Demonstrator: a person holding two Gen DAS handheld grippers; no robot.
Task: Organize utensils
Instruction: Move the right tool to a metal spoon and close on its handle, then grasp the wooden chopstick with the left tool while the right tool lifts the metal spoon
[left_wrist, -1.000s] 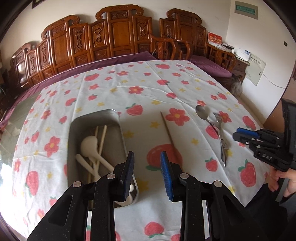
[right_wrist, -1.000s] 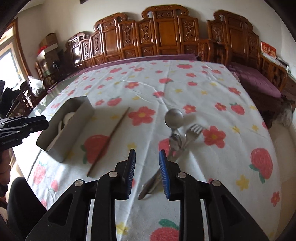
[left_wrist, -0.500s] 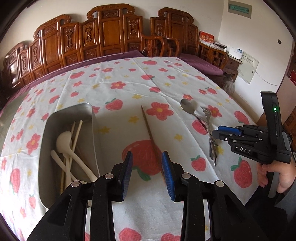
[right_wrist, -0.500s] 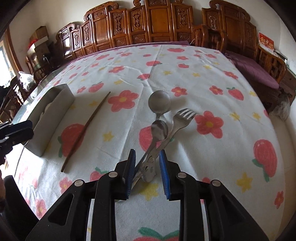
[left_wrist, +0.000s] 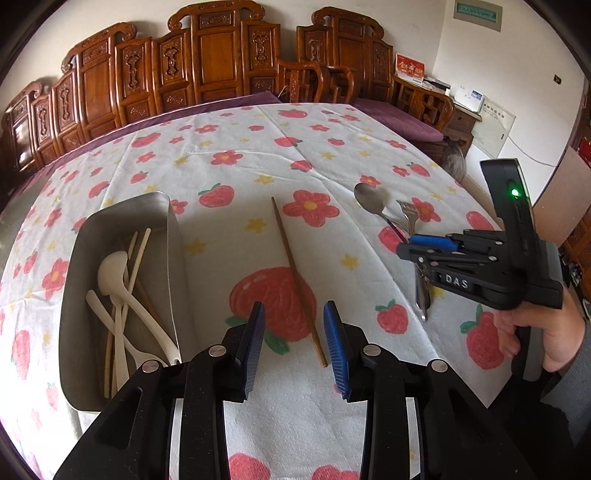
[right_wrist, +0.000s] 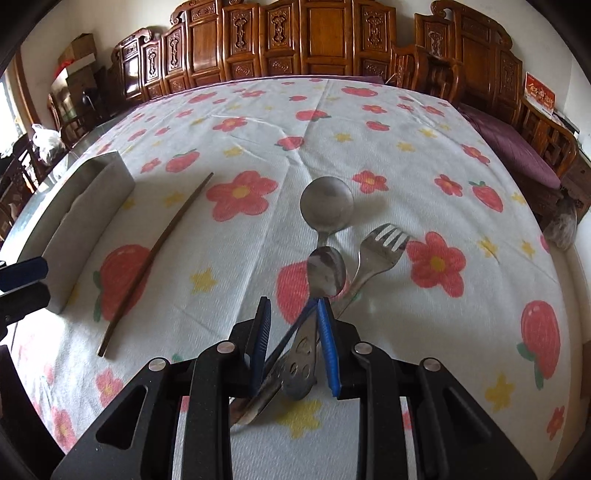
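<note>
I am bringing both grippers lower than a second ago. The right gripper (right_wrist: 292, 345) is now straddling the handles of the metal spoons (right_wrist: 326, 271) and fork (right_wrist: 376, 254), not yet pinching them. The left gripper (left_wrist: 293, 347), half open and empty, is now framing the brown chopstick (left_wrist: 297, 277) beside the tray (left_wrist: 170, 251) on the desk, so both picks are near.

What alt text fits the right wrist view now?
The right gripper straddles the crossed handles of two metal spoons and a fork on a strawberry-print tablecloth. A brown chopstick and steel tray lie left.
</note>
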